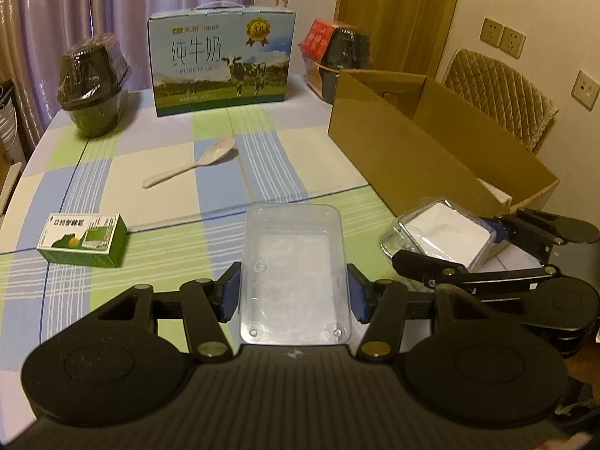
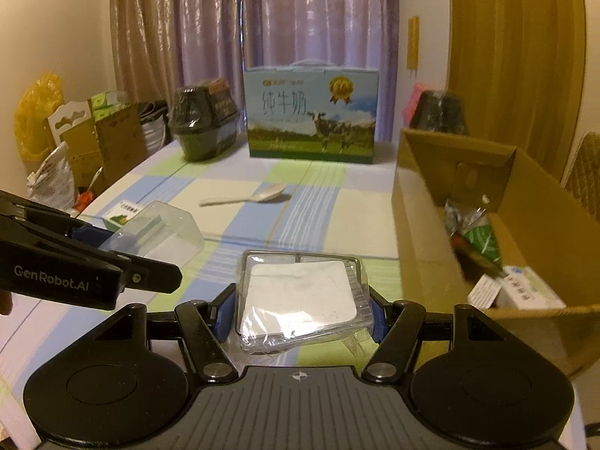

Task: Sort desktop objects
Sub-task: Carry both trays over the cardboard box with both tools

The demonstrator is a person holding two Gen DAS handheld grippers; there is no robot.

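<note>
Plastic this thin is judged light, slick and easily crushed. The clear tray (image 1: 292,270) is pinched across its long sides by the left claw (image 1: 293,296); the wrapped card pack (image 2: 302,302) by the right claw (image 2: 300,313), both near the table's front edge beside the cardboard box (image 2: 423,247).

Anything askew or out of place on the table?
Nothing spilled or damaged. Loose items only: a white spoon lying mid-table and a green carton on its side. The left claw holds a clear tray; the right claw holds a clear lidded box.

Black gripper (image 1: 294,292), blue pads (image 1: 229,292), "GenRobot.AI" lettering
</note>
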